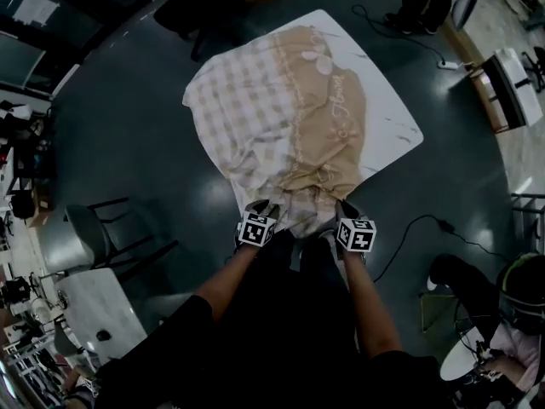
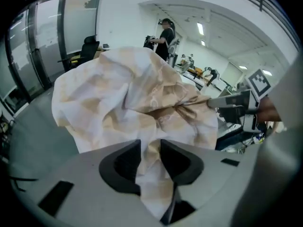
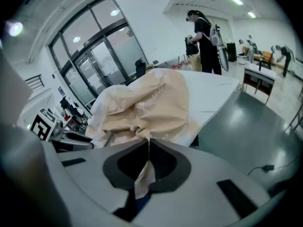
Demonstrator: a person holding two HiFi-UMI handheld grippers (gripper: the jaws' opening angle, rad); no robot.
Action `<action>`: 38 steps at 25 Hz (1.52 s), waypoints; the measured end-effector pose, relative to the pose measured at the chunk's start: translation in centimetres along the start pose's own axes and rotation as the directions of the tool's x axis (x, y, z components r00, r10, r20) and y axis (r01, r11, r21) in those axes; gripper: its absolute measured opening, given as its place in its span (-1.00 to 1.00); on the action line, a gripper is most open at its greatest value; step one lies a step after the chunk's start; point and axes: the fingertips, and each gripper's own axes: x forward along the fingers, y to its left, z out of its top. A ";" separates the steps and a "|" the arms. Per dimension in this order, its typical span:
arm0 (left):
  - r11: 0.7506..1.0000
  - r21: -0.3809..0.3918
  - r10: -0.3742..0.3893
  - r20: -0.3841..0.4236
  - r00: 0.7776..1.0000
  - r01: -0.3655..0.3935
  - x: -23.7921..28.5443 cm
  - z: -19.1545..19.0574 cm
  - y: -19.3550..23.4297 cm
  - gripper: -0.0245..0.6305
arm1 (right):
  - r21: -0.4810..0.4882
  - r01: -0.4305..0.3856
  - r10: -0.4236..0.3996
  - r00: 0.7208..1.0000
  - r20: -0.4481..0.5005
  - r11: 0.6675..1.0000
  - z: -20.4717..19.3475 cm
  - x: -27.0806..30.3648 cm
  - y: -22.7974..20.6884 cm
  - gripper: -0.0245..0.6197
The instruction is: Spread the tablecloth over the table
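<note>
Nearest me, the right gripper [image 3: 148,162] is clamped tight on a thin fold at the near edge of the cloth [image 1: 272,100]. Beside it, the left gripper [image 2: 150,157] has its jaws partway apart with a thick bunch of that same edge between them; I judge it not yet pinched. Crumpled and heaped, the cloth lies on the white table [image 1: 396,130], whose right side is bare. I take 2 points along 1 edge so I can draw it out flat.
</note>
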 end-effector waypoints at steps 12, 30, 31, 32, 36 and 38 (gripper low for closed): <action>0.974 -0.226 0.037 0.118 0.992 -0.010 -4.2 -4.4 2.3 -0.83 | -0.291 0.221 -0.226 0.974 0.015 0.931 8.8 -5.3 -11.6 -0.87; 0.820 -0.417 0.413 -0.043 0.910 -0.392 -8.7 -11.7 -1.1 -0.83 | -0.587 0.124 -0.214 0.973 -0.087 0.800 19.9 1.9 -25.0 -0.86; 0.812 -0.420 0.421 -0.057 0.905 -0.405 -8.8 -12.6 -0.9 -0.83 | -0.585 0.121 -0.212 0.973 -0.091 0.802 20.2 2.1 -25.2 -0.86; 0.805 -0.423 0.428 -0.070 0.901 -0.416 -9.0 -13.4 -0.7 -0.83 | -0.584 0.118 -0.210 0.973 -0.092 0.803 20.5 2.2 -25.4 -0.86; 0.797 -0.406 0.454 -0.084 0.887 -0.447 -10.9 -14.2 -0.4 -0.81 | -0.551 0.133 -0.190 0.981 -0.047 0.824 21.8 0.3 -24.3 -0.86; 0.798 -0.395 0.463 -0.082 0.883 -0.455 -11.2 -14.5 -0.6 -0.82 | -0.505 0.155 -0.190 0.982 -0.018 0.849 21.2 -1.5 -24.1 -0.86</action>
